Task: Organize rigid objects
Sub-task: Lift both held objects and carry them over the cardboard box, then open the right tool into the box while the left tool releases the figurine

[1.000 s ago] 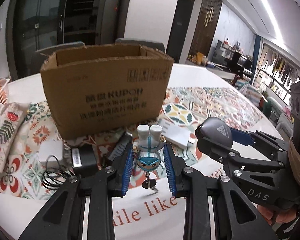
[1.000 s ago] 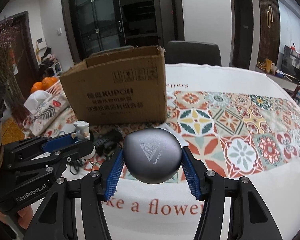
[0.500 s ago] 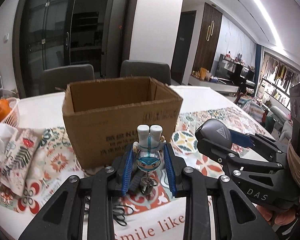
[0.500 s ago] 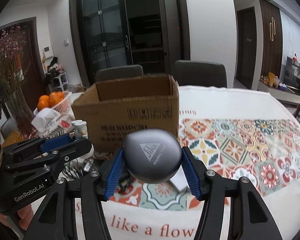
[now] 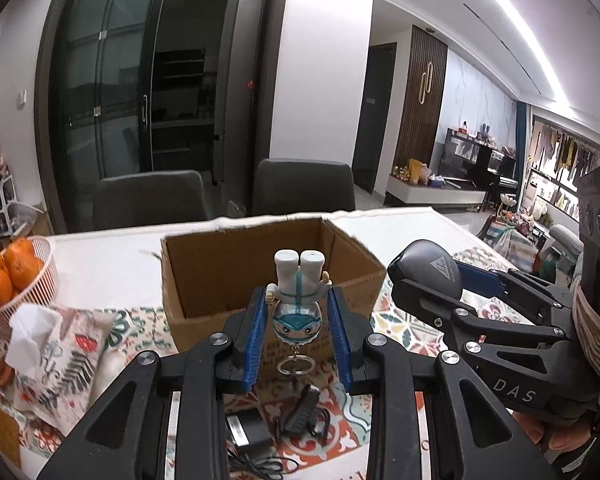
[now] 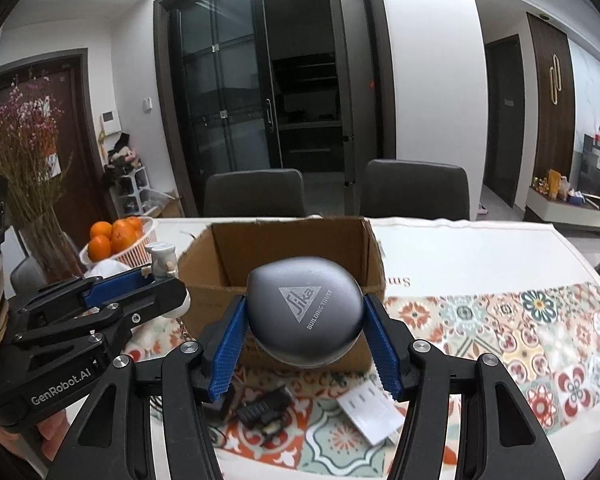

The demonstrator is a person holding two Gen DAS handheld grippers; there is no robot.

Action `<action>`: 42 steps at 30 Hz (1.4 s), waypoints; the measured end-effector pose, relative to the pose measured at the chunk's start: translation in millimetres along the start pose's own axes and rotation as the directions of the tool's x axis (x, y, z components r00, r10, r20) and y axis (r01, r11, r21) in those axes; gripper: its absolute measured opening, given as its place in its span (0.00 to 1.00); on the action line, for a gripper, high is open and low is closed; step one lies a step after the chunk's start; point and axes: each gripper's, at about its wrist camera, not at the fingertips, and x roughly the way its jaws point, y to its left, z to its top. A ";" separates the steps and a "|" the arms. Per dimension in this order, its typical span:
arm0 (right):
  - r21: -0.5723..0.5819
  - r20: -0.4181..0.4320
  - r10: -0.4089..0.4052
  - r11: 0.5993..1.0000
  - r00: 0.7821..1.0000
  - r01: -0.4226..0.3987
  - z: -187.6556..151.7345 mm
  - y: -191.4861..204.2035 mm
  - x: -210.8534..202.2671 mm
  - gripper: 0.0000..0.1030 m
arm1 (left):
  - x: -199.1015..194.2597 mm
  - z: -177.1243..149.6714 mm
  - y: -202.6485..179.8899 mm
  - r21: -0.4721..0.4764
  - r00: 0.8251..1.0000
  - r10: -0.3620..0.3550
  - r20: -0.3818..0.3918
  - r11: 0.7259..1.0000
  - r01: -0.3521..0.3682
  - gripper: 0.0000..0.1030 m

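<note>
My left gripper (image 5: 298, 320) is shut on a small white and blue figurine keychain (image 5: 299, 296), held upside down, its ring hanging below. My right gripper (image 6: 305, 328) is shut on a grey rounded case (image 6: 304, 316) with a Sika logo. Both are held above the table, just in front of an open cardboard box (image 5: 256, 264), which also shows in the right wrist view (image 6: 292, 248). The right gripper with the case shows at the right of the left wrist view (image 5: 426, 276); the left gripper shows at the left of the right wrist view (image 6: 156, 280).
Black chargers and cables (image 5: 284, 428) and a white flat adapter (image 6: 370, 412) lie on the patterned tablecloth below the grippers. A basket of oranges (image 5: 14, 276), a tissue pack (image 5: 56, 344) and a vase of dried flowers (image 6: 28, 184) stand at the left. Two chairs (image 5: 304, 186) are behind the table.
Both grippers have risen with their objects. The box now appears lower and its open inside shows. The chargers now show below the fingers.
</note>
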 end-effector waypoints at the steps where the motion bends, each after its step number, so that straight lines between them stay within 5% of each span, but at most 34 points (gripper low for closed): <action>1: -0.002 0.004 0.002 1.000 1.000 -0.002 2.9 0.6 0.4 0.57 | -0.2 2.9 0.3 0.003 1.000 0.003 0.005 1.000 -0.003 0.29; 19: -0.017 0.016 0.018 1.000 1.000 -0.018 58.8 5.0 24.7 0.57 | 21.8 59.4 9.4 0.037 0.997 0.067 0.045 0.997 -0.068 0.30; 42: -0.043 -0.175 -0.002 0.999 0.985 -0.006 54.4 -7.7 115.6 0.57 | 102.1 45.3 30.4 -0.014 0.983 0.104 -0.154 0.994 -0.107 0.30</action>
